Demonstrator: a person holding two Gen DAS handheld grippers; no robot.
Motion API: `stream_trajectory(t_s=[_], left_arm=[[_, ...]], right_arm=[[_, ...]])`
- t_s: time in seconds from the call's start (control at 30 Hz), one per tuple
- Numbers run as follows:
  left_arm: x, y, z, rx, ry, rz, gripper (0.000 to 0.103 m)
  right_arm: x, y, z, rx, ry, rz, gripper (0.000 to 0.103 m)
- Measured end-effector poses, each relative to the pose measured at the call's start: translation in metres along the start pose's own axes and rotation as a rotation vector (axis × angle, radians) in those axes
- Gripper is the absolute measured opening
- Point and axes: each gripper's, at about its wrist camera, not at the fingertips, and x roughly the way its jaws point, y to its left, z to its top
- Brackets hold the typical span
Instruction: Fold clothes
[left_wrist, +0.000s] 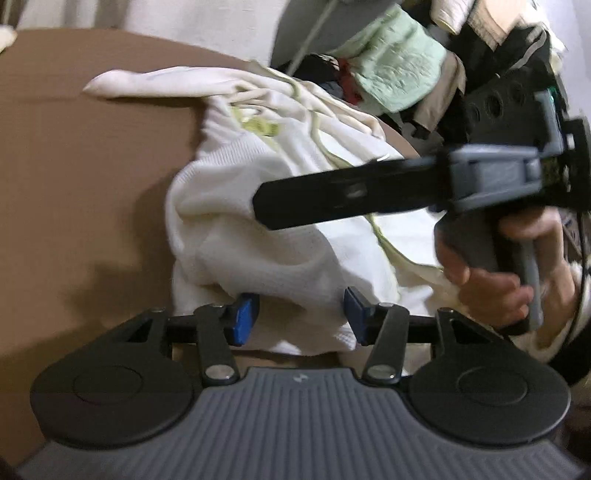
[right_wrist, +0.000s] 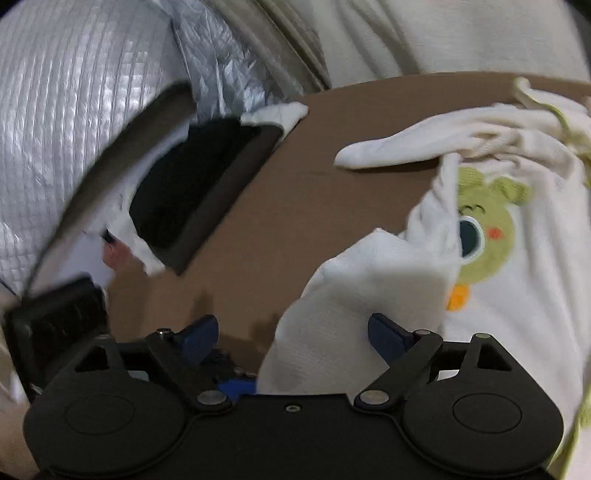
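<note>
A white knit baby garment (left_wrist: 258, 192) with pale green trim lies bunched on the brown cardboard surface (left_wrist: 81, 177). In the right wrist view the garment (right_wrist: 517, 295) shows a green cartoon patch (right_wrist: 484, 236), and one sleeve (right_wrist: 399, 147) stretches left. My left gripper (left_wrist: 301, 314) is open, its blue pads on either side of the garment's near edge. My right gripper (right_wrist: 291, 332) is open over a folded flap of the cloth. In the left wrist view the right gripper (left_wrist: 266, 210) reaches over the garment from the right, held by a hand (left_wrist: 491, 280).
A pile of other clothes, among them a mint green piece (left_wrist: 391, 62), sits at the back right. An open cardboard box (right_wrist: 192, 192) with dark and white items stands at the left of the surface. A silver quilted cover (right_wrist: 74, 110) lies behind it.
</note>
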Motion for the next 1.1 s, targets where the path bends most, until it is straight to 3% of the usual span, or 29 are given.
stream_trajectory(t_s=[0.07, 0.1, 0.17, 0.2, 0.23, 0.3, 0.37, 0.43, 0.5, 0.6, 0.67, 0.73, 0.77, 0.83, 0.93, 1.03, 1.1], left_arm=[[-0.003, 0.005, 0.000, -0.011, -0.008, -0.024, 0.050], [-0.002, 0.005, 0.000, 0.001, -0.007, -0.037, 0.050], [0.002, 0.004, -0.003, 0.027, -0.001, -0.043, 0.054], [0.007, 0.004, -0.004, 0.033, 0.014, -0.021, 0.054], [0.013, 0.004, -0.005, 0.038, 0.029, 0.001, 0.054], [0.017, 0.002, -0.006, 0.038, 0.040, 0.019, 0.051], [0.007, -0.002, -0.004, 0.025, 0.019, -0.023, 0.051], [0.006, -0.001, -0.003, 0.016, 0.001, -0.022, 0.051], [0.005, 0.001, -0.003, 0.007, -0.017, -0.021, 0.053], [0.003, 0.004, -0.002, -0.007, -0.044, -0.021, 0.053], [0.002, 0.005, -0.001, -0.016, -0.062, -0.020, 0.053], [0.001, 0.007, -0.001, -0.025, -0.080, -0.019, 0.053], [0.001, 0.008, -0.001, -0.030, -0.089, -0.019, 0.053], [0.002, 0.007, -0.004, -0.029, -0.102, -0.020, 0.053], [0.001, -0.004, -0.007, 0.034, -0.146, 0.017, 0.053], [0.008, -0.020, -0.003, 0.155, -0.165, 0.042, 0.052], [0.019, -0.027, 0.005, 0.176, -0.148, 0.050, 0.053]], right_arm=[[0.011, 0.007, -0.001, -0.015, 0.017, -0.031, 0.090], [0.017, 0.007, -0.002, -0.036, 0.028, -0.028, 0.083], [0.024, 0.006, -0.007, -0.069, 0.059, -0.101, 0.058], [0.026, 0.005, -0.009, -0.082, 0.073, -0.152, 0.030], [0.021, 0.006, -0.012, -0.081, 0.063, -0.190, 0.011], [-0.002, 0.010, -0.013, -0.052, -0.028, -0.204, 0.010], [-0.028, 0.017, -0.015, -0.058, -0.109, -0.234, 0.010], [-0.052, 0.020, -0.017, -0.086, -0.147, -0.320, 0.009], [-0.064, 0.015, -0.019, -0.100, -0.116, -0.468, 0.009], [-0.065, -0.015, -0.032, -0.004, 0.025, -0.670, 0.009], [-0.066, -0.029, -0.043, 0.072, 0.063, -0.757, 0.009], [-0.068, -0.029, -0.048, 0.090, 0.053, -0.786, 0.014], [-0.074, -0.027, -0.047, 0.119, 0.022, -0.780, 0.016], [-0.088, -0.024, -0.043, 0.175, -0.079, -0.739, 0.030], [-0.108, -0.021, -0.035, 0.221, -0.257, -0.601, 0.030], [-0.104, -0.043, -0.033, 0.406, -0.263, -0.346, 0.030], [-0.100, -0.058, -0.041, 0.507, -0.261, -0.291, 0.030]])
